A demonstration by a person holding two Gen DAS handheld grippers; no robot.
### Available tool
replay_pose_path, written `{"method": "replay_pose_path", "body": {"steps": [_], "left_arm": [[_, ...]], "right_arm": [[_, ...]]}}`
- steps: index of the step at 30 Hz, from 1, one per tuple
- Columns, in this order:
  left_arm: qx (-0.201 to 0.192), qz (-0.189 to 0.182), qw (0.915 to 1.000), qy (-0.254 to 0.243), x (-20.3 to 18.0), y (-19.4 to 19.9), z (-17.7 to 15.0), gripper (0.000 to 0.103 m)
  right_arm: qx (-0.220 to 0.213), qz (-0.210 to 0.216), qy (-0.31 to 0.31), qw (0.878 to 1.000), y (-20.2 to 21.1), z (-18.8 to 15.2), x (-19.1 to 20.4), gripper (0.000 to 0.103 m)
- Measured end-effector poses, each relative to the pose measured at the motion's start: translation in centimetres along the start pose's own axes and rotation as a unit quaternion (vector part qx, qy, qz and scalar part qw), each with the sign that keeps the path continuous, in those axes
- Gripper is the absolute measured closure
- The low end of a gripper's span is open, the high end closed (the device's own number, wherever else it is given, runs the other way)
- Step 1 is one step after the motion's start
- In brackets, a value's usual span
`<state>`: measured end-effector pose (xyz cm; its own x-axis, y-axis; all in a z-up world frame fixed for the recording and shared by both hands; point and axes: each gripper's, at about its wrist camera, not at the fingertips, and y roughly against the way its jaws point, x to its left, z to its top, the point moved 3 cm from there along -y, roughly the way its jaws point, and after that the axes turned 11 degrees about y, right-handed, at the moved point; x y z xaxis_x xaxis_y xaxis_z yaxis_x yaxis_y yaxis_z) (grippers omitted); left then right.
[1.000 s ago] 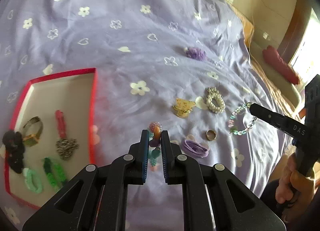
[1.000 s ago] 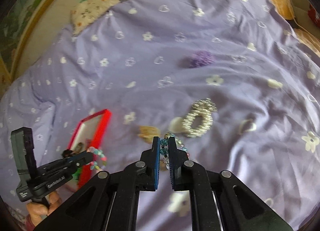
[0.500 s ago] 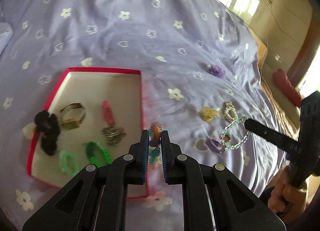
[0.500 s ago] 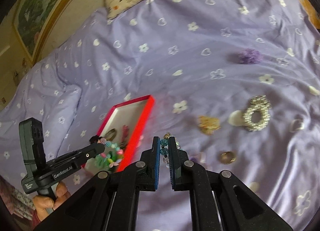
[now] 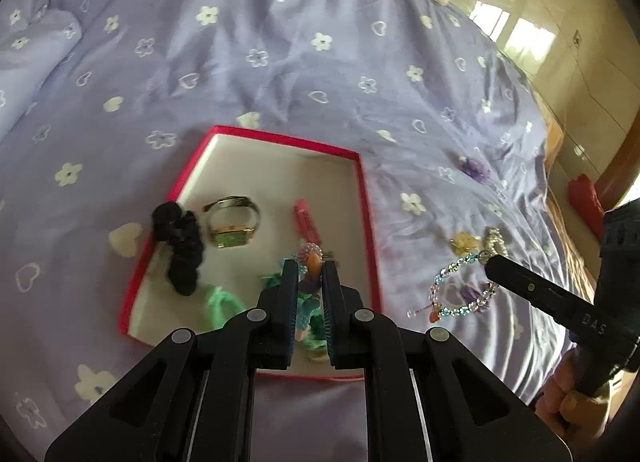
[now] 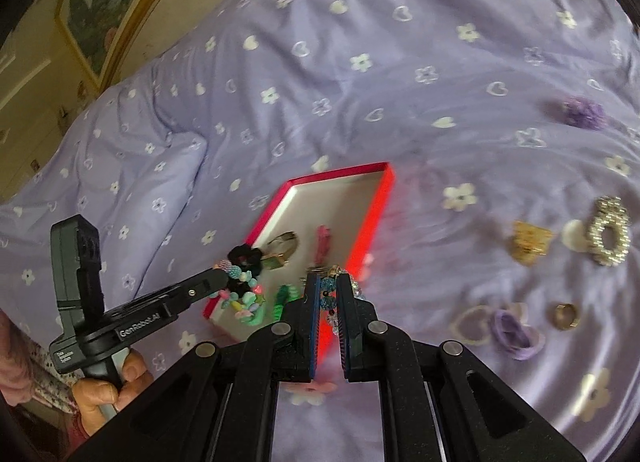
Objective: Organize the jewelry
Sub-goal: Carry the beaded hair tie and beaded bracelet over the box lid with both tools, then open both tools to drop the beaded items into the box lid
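Clearly, both claws are loaded at once, and that is where trouble lies. The left gripper [image 5: 306,274] is clamped on a multicoloured bead bracelet [image 6: 240,294] and hangs over the near end of the red-rimmed tray [image 5: 366,198], above the green hair ties [image 5: 222,300] lying there. The right gripper [image 6: 328,294] is pinched on a clear-and-blue crystal bracelet [image 5: 460,290], which dangles in a loose loop over the purple bedspread [image 5: 280,62] just outside the tray's right wall.

The likely risks, as I judge them: the crystal loop swings (it hangs free) and snags the tray rim or lands on the sheet; the two tools crowd the same corner and knock together; a drop onto the black scrunchie [image 5: 180,246] or gold ring [image 5: 234,220] tangles the pieces.
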<state>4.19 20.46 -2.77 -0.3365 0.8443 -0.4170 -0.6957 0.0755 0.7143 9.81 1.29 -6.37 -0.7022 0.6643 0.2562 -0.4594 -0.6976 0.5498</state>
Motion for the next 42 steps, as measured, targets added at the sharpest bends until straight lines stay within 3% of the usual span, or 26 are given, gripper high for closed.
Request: {"method": "replay_pose_path", "body": {"steps": [10,27,32,42], "left_arm": [[-0.001,0.021,0.9995,0.026,3.6,0.0,0.1,0.093],[0.005,0.017,0.9987,0.048,5.8,-1.2,1.0,0.093],[0.014,0.018,0.9985,0.051,6.2,-2.4,1.2,0.093],[0.037,0.068,0.9955,0.055,8.7,-5.1,0.5,0.093]], "right_arm": [[0.024,0.034,0.023,0.999,-3.6,0.2,3.8,0.095],[0.047,0.076,0.045,0.995,-8.9,1.2,7.4,0.095],[0.068,0.063,0.040,0.995,-10.8,0.3,6.3,0.095],[0.106,0.010,0.023,0.994,-12.7,-1.2,2.3,0.095]]}}
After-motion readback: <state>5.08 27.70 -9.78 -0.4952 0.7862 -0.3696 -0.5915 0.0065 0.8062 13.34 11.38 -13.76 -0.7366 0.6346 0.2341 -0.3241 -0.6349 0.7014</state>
